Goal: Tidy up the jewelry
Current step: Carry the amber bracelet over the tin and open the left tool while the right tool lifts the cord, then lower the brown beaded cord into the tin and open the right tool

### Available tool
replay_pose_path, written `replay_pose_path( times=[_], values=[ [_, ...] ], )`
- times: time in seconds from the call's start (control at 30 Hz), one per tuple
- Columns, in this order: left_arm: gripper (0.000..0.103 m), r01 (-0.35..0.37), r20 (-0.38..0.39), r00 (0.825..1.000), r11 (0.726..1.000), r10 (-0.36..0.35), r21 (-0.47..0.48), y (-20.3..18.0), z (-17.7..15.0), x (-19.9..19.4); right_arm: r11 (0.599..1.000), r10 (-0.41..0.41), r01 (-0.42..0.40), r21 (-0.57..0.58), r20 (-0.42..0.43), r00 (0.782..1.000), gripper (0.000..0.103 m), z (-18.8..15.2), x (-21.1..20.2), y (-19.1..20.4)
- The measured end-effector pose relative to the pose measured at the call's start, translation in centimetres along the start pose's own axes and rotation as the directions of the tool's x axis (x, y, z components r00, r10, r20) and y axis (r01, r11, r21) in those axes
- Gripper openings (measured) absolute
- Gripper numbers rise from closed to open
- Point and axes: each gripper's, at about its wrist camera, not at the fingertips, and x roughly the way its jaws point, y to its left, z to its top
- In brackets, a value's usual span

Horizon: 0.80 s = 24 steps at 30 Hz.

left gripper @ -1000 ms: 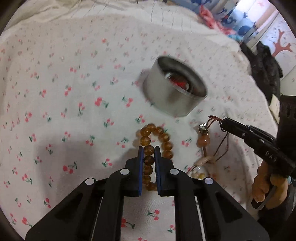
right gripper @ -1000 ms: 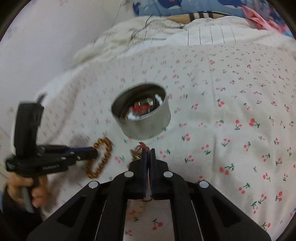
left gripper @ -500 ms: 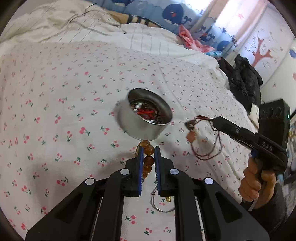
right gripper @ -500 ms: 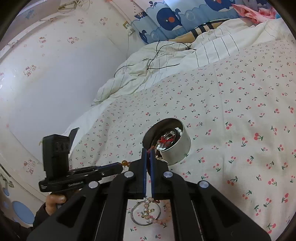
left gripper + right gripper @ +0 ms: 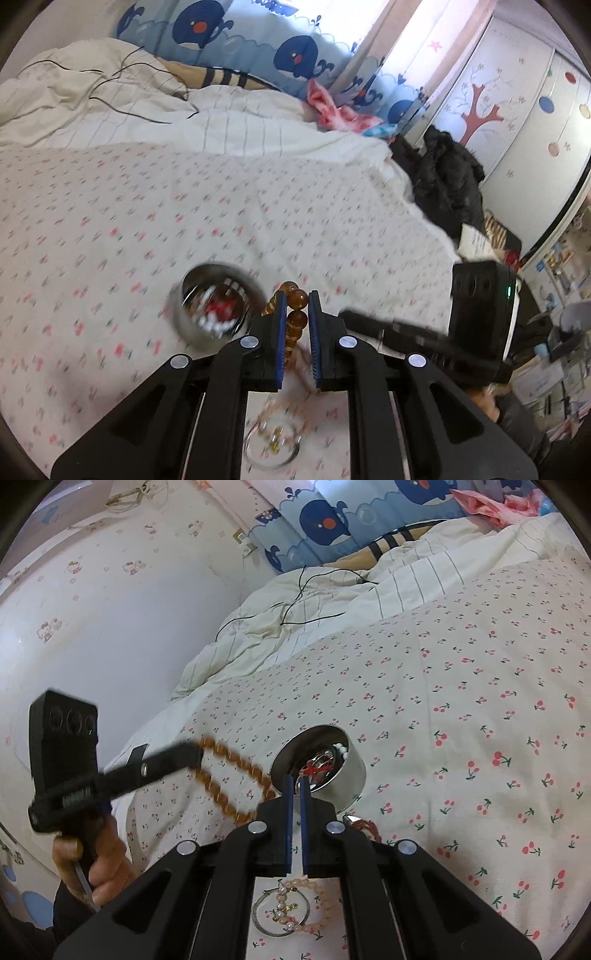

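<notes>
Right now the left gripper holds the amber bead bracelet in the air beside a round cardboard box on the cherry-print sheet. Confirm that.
Wrong in one respect: the container is a round metal tin, not cardboard, as the right wrist view shows. The left gripper does hold the amber bead bracelet in the air beside it, over the cherry-print sheet.

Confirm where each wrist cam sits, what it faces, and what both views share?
Left wrist: on the left gripper, facing along its fingers over the bed; amber bracelet clamped; right gripper visible.
Right wrist: on the right gripper, facing the tin; left hand visible.
Shared: tin, amber bracelet, metal ring.
</notes>
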Motion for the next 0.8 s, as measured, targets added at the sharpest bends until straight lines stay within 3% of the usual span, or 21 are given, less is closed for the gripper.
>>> replay_pose_path(
  times=[0.1, 0.17, 0.2, 0.23, 0.27, 0.37, 0.43, 0.47, 0.5, 0.53, 0.57, 0.6, 0.73, 0.8],
  values=[
    [0.010, 0.025, 0.001, 1.000, 0.999, -0.025, -0.024, 0.9, 1.1, 2.2, 0.999, -0.040, 0.040, -0.009, -0.036, 0.999, 0.004, 0.0, 0.6, -0.2],
    [0.010, -0.005, -0.026, 1.000, 0.999, 0.004, -0.050, 2.1, 1.5, 4.4, 0.994, -0.110, 0.107, -0.038, -0.089, 0.990, 0.013, -0.4, 1.7, -0.3],
    [0.010, -0.037, -0.054, 0.998, 0.998, 0.033, -0.060, 2.9, 1.4, 5.6, 0.988, -0.146, 0.141, -0.056, -0.114, 0.983, 0.044, -0.8, 2.3, -0.3],
    [0.010, -0.087, -0.091, 0.993, 0.993, 0.080, -0.076, 3.9, 1.1, 7.0, 0.982, -0.183, 0.175, -0.071, -0.134, 0.974, 0.069, -1.1, 2.9, -0.4],
    [0.010, -0.115, -0.115, 0.988, 0.990, 0.105, -0.086, 4.4, 0.8, 7.7, 0.971, -0.233, 0.221, -0.093, -0.141, 0.962, 0.070, -1.6, 3.6, -0.3],
    [0.010, -0.183, -0.183, 0.969, 0.979, 0.165, -0.086, 5.6, -0.2, 9.3, 0.944, -0.291, 0.257, -0.208, -0.157, 0.944, 0.070, -2.6, 5.0, 0.8],
    [0.011, -0.220, -0.191, 0.960, 0.973, 0.204, -0.068, 5.7, -0.4, 9.4, 0.892, -0.389, 0.325, -0.314, -0.165, 0.906, 0.070, -3.6, 6.2, 1.4],
    [0.011, -0.229, -0.189, 0.959, 0.971, 0.213, -0.064, 5.7, -0.3, 9.3, 0.860, -0.442, 0.355, -0.367, -0.188, 0.877, 0.068, -4.5, 7.1, 1.3],
    [0.011, -0.240, -0.186, 0.956, 0.969, 0.226, -0.059, 5.7, -0.3, 9.2, 0.843, -0.473, 0.370, -0.391, -0.209, 0.856, 0.050, -5.1, 7.7, 1.1],
    [0.012, -0.251, -0.178, 0.955, 0.966, 0.238, -0.055, 5.6, -0.3, 8.9, 0.837, -0.482, 0.371, -0.402, -0.220, 0.848, 0.040, -5.6, 8.1, 0.8],
    [0.014, -0.271, -0.173, 0.950, 0.961, 0.259, -0.051, 5.6, -0.2, 8.4, 0.851, -0.466, 0.362, -0.380, -0.228, 0.855, 0.010, -5.6, 8.1, 0.6],
    [0.018, -0.293, -0.167, 0.945, 0.955, 0.282, -0.048, 5.6, -0.2, 8.0, 0.864, -0.447, 0.347, -0.364, -0.240, 0.861, 0.005, -5.4, 7.9, 0.5],
    [0.031, -0.341, -0.129, 0.935, 0.938, 0.330, -0.070, 6.2, 0.0, 5.7, 0.910, -0.376, 0.312, -0.273, -0.229, 0.898, 0.005, -4.5, 6.4, -0.1],
    [0.039, -0.335, -0.101, 0.940, 0.937, 0.326, -0.098, 6.5, 0.1, 4.1, 0.939, -0.309, 0.267, -0.216, -0.191, 0.932, 0.005, -3.4, 5.0, 0.2]
  ],
)
